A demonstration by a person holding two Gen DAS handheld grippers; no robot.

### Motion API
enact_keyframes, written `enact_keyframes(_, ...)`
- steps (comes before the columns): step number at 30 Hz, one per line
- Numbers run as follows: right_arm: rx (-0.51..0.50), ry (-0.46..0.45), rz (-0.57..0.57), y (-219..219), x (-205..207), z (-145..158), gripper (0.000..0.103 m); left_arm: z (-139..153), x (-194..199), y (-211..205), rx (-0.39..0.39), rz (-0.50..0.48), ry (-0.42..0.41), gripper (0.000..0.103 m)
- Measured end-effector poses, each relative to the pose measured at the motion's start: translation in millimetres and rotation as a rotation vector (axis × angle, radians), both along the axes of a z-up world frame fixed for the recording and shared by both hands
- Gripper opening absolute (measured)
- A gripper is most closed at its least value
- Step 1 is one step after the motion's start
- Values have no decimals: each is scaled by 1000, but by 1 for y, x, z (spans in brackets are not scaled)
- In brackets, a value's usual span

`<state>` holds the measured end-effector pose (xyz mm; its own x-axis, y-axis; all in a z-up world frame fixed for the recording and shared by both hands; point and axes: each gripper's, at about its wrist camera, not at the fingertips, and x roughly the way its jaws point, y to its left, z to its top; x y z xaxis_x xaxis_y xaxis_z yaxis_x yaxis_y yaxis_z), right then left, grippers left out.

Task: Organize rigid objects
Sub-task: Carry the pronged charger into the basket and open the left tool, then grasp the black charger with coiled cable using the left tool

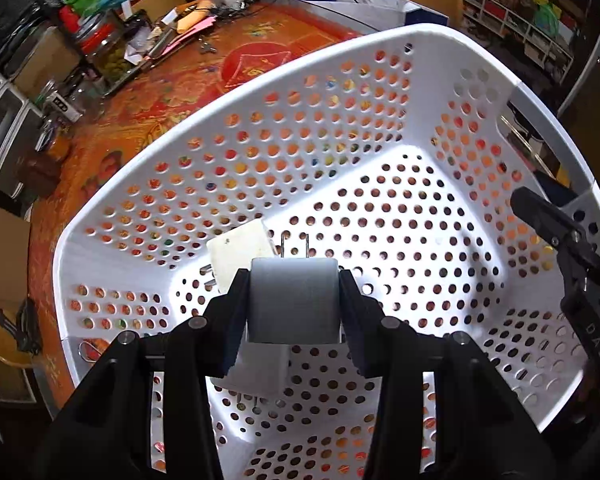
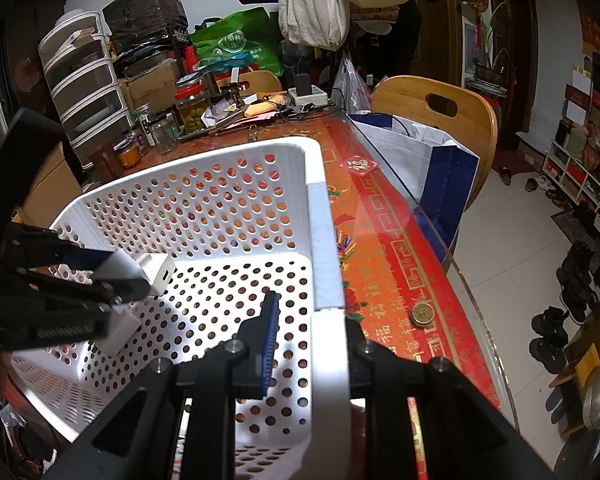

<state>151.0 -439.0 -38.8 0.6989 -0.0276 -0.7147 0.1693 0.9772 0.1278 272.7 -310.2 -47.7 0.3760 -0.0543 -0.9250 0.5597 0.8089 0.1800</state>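
Note:
My left gripper (image 1: 294,300) is shut on a grey plug adapter (image 1: 294,300) whose two metal prongs point away from me. It hangs inside a white perforated basket (image 1: 380,36), low over the floor. Two white plug blocks are in the basket: one (image 1: 240,252) just beyond the fingertips, another (image 1: 260,368) under the gripper. My right gripper (image 2: 320,320) is shut on the basket's rim (image 2: 326,240), one finger inside the wall and one outside. From the right wrist view the left gripper (image 2: 116,274) comes in from the left with the grey adapter (image 2: 120,268).
The basket stands on a table with a red patterned cloth (image 2: 380,240) under glass. A coin (image 2: 422,314) and small coloured sticks (image 2: 346,246) lie right of it. Jars (image 2: 190,108), boxes and cables crowd the far end. A wooden chair (image 2: 440,108) holds a bag.

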Motion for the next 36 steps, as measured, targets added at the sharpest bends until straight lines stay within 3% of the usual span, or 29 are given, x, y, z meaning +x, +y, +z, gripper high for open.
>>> enact_keyframes(8,1,0,0,0,-1,0,21,-8,-1,-3,35,-39,29,41)
enact_keyframes(9,1,2,-1,0,-1,-1,21,-7,-1,-3,35,-46,26,45)
enact_keyframes(10,1,4,-2,0,-1,-1,21,-4,-3,-2,27,-52,10,56)
enact_keyframes(12,0,8,-3,0,0,-1,20,9,-9,8,-15,-51,-66,69)
enact_keyframes(13,-3,10,-4,0,0,-2,20,17,-13,16,-41,-43,-101,70)
enact_keyframes(17,-16,19,-7,1,1,-2,20,61,-32,90,-212,28,-202,78)
enact_keyframes(18,-19,21,-7,1,1,-1,20,72,-38,118,-243,60,-241,89)
enact_keyframes(19,-22,23,-7,1,1,-1,20,79,-44,145,-257,95,-283,101)
enact_keyframes(20,-27,25,-8,2,2,-1,20,85,-52,181,-265,152,-345,103)
enact_keyframes(22,-29,26,-8,2,2,-1,20,82,-57,237,-252,280,-386,103)
enact_keyframes(25,-28,23,-10,2,0,-1,20,52,-49,316,-309,469,-300,103)
enact_keyframes(28,-37,22,-14,2,0,0,20,19,-41,361,-347,561,-224,102)
enact_keyframes(36,-44,31,-18,1,0,-1,20,-23,-31,366,-310,556,-170,93)
